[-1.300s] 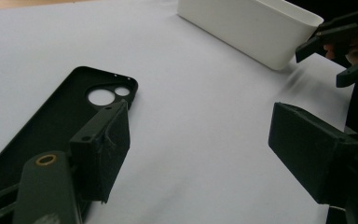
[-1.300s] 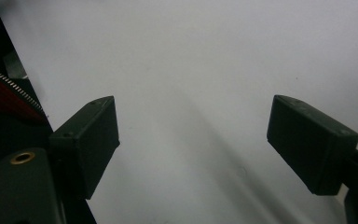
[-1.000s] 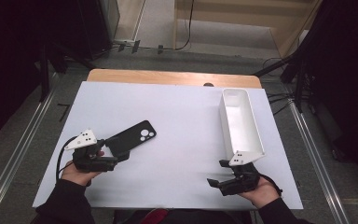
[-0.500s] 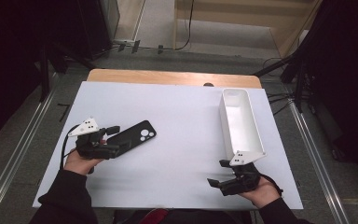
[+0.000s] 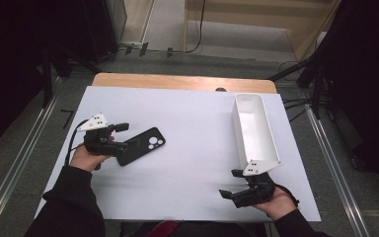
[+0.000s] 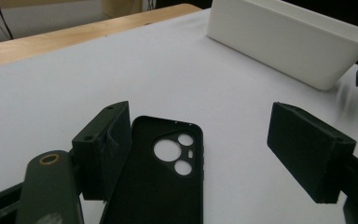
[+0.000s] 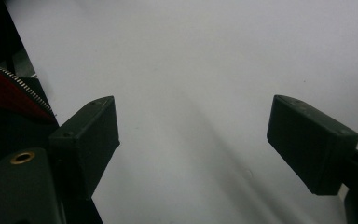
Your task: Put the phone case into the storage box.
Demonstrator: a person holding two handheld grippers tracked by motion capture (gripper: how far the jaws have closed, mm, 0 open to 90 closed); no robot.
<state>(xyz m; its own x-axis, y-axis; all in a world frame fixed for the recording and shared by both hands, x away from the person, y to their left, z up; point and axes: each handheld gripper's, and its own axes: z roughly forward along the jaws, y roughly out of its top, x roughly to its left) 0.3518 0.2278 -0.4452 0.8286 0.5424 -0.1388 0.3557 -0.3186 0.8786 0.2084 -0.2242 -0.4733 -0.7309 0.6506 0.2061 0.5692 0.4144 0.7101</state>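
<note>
A black phone case [image 5: 142,145] lies flat, camera cut-outs up, on the left half of the white table top [image 5: 197,118]. My left gripper [image 5: 127,137] hovers at its left end with the jaws open. In the left gripper view the phone case [image 6: 161,186] lies between the jaws of my left gripper [image 6: 205,154], close against the left one and well clear of the right one. My right gripper [image 5: 231,183] stays near the table's front edge, open. In the right gripper view, my right gripper [image 7: 193,140] has bare white surface between its jaws.
A long white bin [image 5: 254,128] stands lengthwise on the right side, its near end just above my right hand; the same bin [image 6: 289,42] shows far off in the left gripper view. A wooden strip [image 5: 177,81] borders the table's far edge. Metal rails run along both sides.
My left hand has moved away from the person and slightly right, bringing its jaws over the near end of the phone case. The case, the bin and my right hand have stayed put.
</note>
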